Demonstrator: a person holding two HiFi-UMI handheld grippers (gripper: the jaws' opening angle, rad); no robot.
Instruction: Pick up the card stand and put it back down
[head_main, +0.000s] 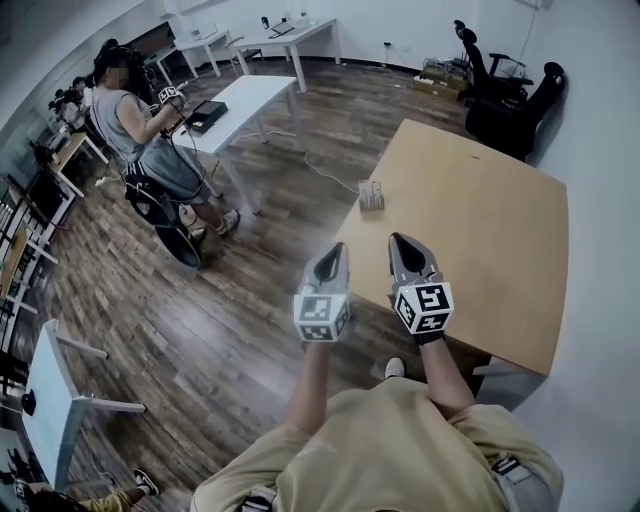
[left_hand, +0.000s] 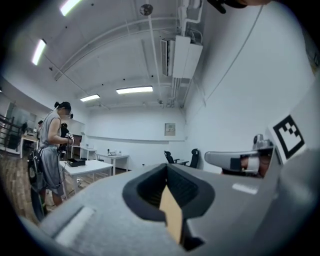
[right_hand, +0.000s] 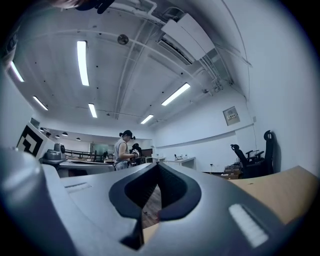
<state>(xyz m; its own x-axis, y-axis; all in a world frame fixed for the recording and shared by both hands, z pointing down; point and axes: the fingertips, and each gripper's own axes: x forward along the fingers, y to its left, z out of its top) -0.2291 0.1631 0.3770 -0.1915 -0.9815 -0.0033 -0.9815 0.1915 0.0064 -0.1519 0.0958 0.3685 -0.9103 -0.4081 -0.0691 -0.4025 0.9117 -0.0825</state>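
Note:
The card stand (head_main: 371, 195), a small grey rack, sits near the left edge of the light wooden table (head_main: 480, 230). My left gripper (head_main: 337, 252) hovers over the table's near left corner, short of the stand, jaws shut and empty. My right gripper (head_main: 399, 243) is beside it over the table, also shut with nothing in it. In the left gripper view the closed jaws (left_hand: 166, 171) point level across the room, and the right gripper (left_hand: 240, 160) shows at the right. The right gripper view has its closed jaws (right_hand: 157, 169) above the tabletop (right_hand: 280, 192). Neither gripper view shows the stand.
A person (head_main: 140, 130) sits at a white table (head_main: 235, 105) to the far left, over the wooden floor. Black office chairs (head_main: 510, 95) stand beyond the table's far end. A white wall (head_main: 600, 150) runs along the table's right side.

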